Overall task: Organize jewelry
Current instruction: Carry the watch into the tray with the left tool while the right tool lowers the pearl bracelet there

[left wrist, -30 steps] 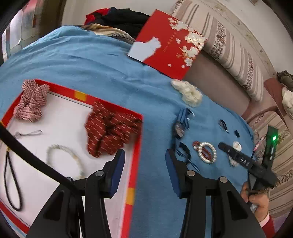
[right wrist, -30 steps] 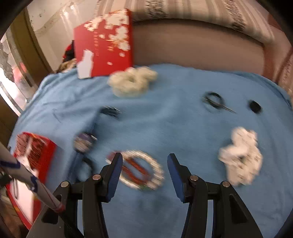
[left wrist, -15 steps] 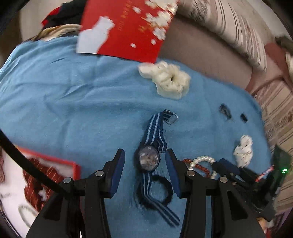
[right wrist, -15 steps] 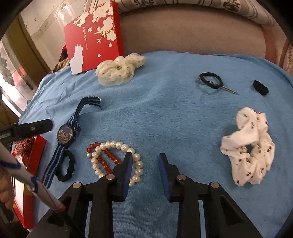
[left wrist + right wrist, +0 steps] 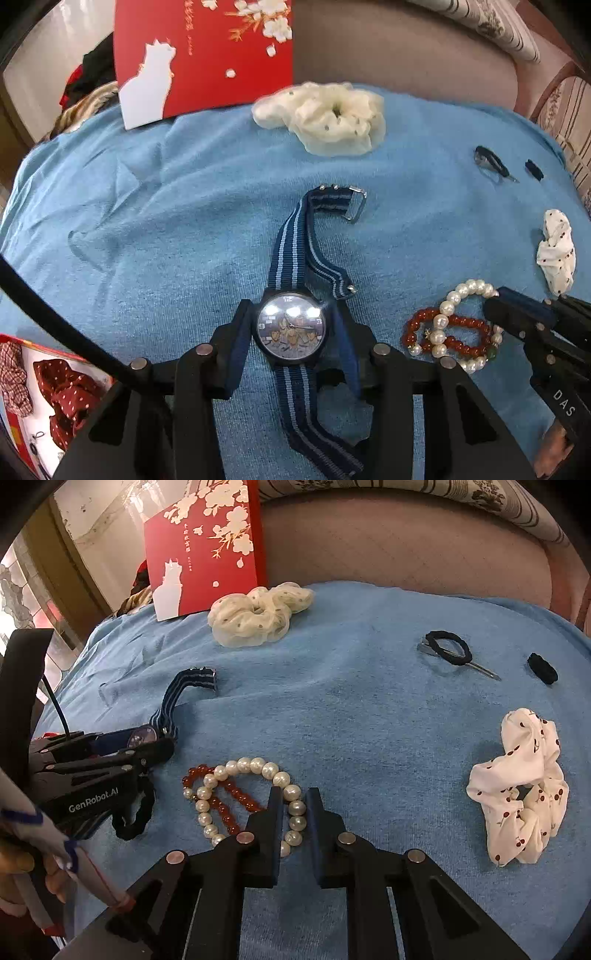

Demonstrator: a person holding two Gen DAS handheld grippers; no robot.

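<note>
A watch (image 5: 290,327) with a blue striped strap lies on the blue cloth (image 5: 166,221). My left gripper (image 5: 290,332) is down around its round face, one finger touching each side. The watch also shows in the right wrist view (image 5: 142,736). A pearl bracelet (image 5: 255,797) and a red bead bracelet (image 5: 221,805) lie overlapped. My right gripper (image 5: 294,812) is closed on the pearl bracelet's right side; both bracelets still rest on the cloth. The pearl bracelet also shows in the left wrist view (image 5: 454,301).
A cream scrunchie (image 5: 258,613) and an upright red box lid (image 5: 207,546) lie at the back. A cherry-print scrunchie (image 5: 524,786), black hair ties (image 5: 447,648) and a hairpin lie right. A red tray (image 5: 22,417) holding red scrunchies is at lower left. A sofa is behind.
My left gripper swung from over the tray to the watch and closed in on its face. My right gripper narrowed onto the pearl bracelet.
</note>
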